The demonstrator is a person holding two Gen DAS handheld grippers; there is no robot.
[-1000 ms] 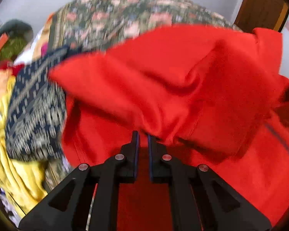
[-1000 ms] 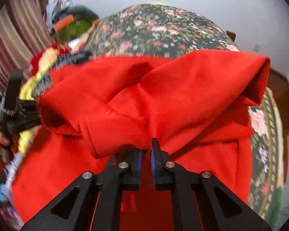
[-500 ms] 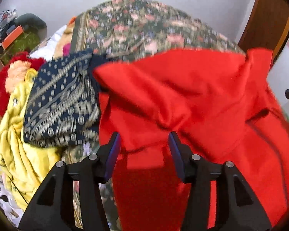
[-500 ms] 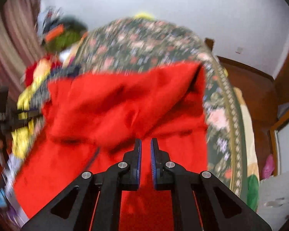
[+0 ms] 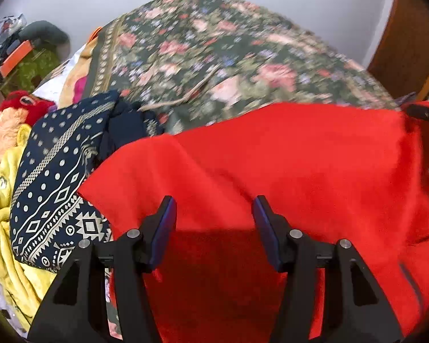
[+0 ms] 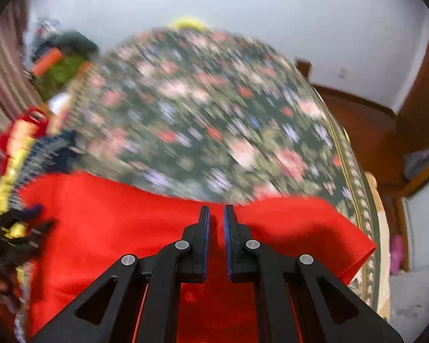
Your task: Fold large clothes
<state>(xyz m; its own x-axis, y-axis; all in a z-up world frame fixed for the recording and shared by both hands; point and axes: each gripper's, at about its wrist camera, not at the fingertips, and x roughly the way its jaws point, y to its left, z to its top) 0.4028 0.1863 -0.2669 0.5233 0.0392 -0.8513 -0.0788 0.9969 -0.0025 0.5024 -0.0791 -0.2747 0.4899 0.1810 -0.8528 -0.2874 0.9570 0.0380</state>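
A large red garment (image 5: 286,157) lies folded over on a bed with a floral cover (image 5: 214,57). My left gripper (image 5: 213,208) is open and empty, its jaws spread wide just above the garment's folded edge. In the right wrist view the red garment (image 6: 114,228) fills the lower frame. My right gripper (image 6: 216,214) has its jaws close together with a narrow gap, over the garment's far edge. I see no cloth pinched between them. The view is blurred.
A pile of clothes lies at the left: a navy patterned cloth (image 5: 51,177), a yellow garment (image 5: 3,228) and a red plush thing (image 5: 14,105). A wooden door (image 5: 409,34) stands at the right. The bed's right edge (image 6: 366,205) drops to the floor.
Both grippers let go of the red garment, which dropped flat into a fold. The left gripper opened wide and drew back. The right gripper pulled back toward the near edge.
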